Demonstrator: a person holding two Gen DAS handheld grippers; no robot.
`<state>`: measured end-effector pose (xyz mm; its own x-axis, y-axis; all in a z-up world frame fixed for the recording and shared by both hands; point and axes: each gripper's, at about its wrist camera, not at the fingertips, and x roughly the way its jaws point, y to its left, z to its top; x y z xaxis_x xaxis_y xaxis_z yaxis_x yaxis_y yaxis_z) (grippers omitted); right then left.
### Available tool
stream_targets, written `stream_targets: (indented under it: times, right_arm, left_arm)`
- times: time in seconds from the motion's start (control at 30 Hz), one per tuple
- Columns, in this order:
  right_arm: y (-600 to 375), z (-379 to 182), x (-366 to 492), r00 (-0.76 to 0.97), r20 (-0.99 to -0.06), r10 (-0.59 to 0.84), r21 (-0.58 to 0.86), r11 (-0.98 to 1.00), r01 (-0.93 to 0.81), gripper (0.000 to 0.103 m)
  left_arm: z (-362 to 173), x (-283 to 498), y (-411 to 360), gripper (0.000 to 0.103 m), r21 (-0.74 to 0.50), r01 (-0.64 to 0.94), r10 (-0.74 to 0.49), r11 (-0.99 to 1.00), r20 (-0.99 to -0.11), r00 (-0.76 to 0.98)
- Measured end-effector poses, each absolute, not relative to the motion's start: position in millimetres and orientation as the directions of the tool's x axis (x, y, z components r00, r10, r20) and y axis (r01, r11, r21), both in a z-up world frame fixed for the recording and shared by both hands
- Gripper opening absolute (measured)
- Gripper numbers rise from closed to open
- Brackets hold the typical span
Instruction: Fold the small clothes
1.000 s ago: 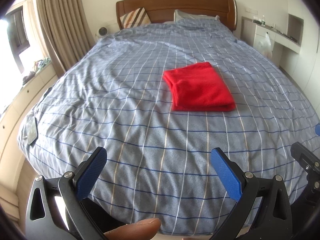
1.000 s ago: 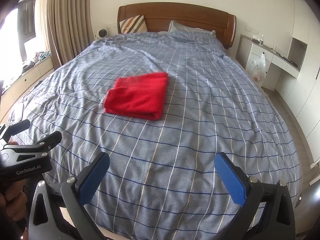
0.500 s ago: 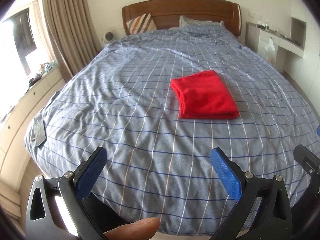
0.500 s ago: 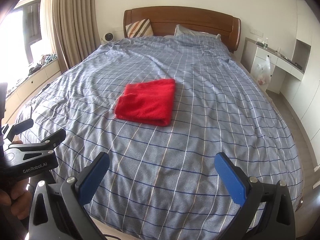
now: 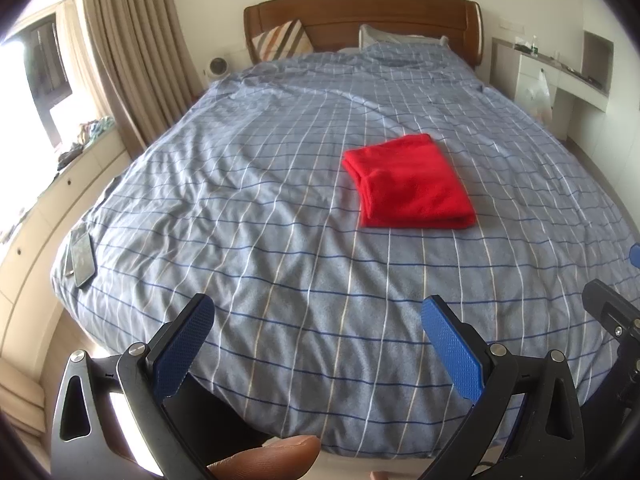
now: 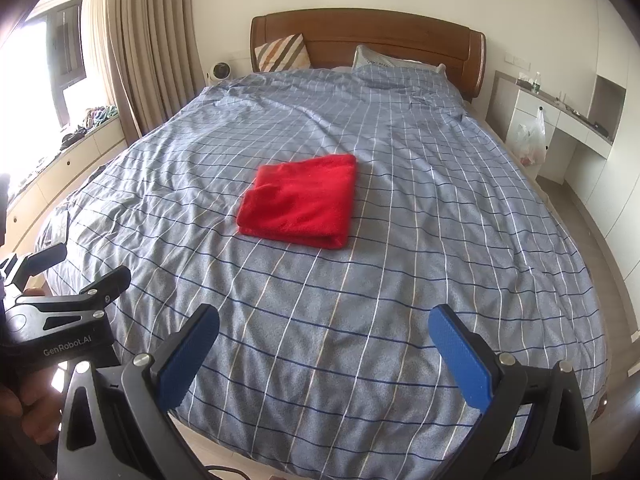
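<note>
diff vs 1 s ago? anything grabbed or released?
Nothing grabbed or released. Both cameras have pulled back from the bed: the folded red cloth sits farther off in both views, and more floor shows past the foot of the bed in the left wrist view. Left tool and right tool stay open and empty. The cloth lies unmoved on the plaid duvet.

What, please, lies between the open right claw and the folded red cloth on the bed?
Only bare blue checked bedcover separates the right claw from the folded red cloth, as the right wrist view shows.
</note>
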<state>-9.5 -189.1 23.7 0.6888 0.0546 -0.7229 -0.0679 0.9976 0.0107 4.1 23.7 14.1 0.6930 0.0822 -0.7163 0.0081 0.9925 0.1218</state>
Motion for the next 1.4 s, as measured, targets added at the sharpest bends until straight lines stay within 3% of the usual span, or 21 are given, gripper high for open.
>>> stream_targets:
  times: [0.33, 1.4]
  right_arm:
    - [-189, 33, -15, 0.694, -0.711, 0.115, 0.068, 0.993, -0.094, 0.103]
    - [-185, 35, -15, 0.711, -0.701, 0.054, -0.006, 0.997, -0.081, 0.103]
  left_arm:
    - [19, 2, 25, 0.103, 0.124, -0.006, 0.093, 0.992, -0.707, 0.701]
    - [23, -2, 21, 0.103, 0.093, 0.005, 0.064, 0.996, -0.713, 0.698]
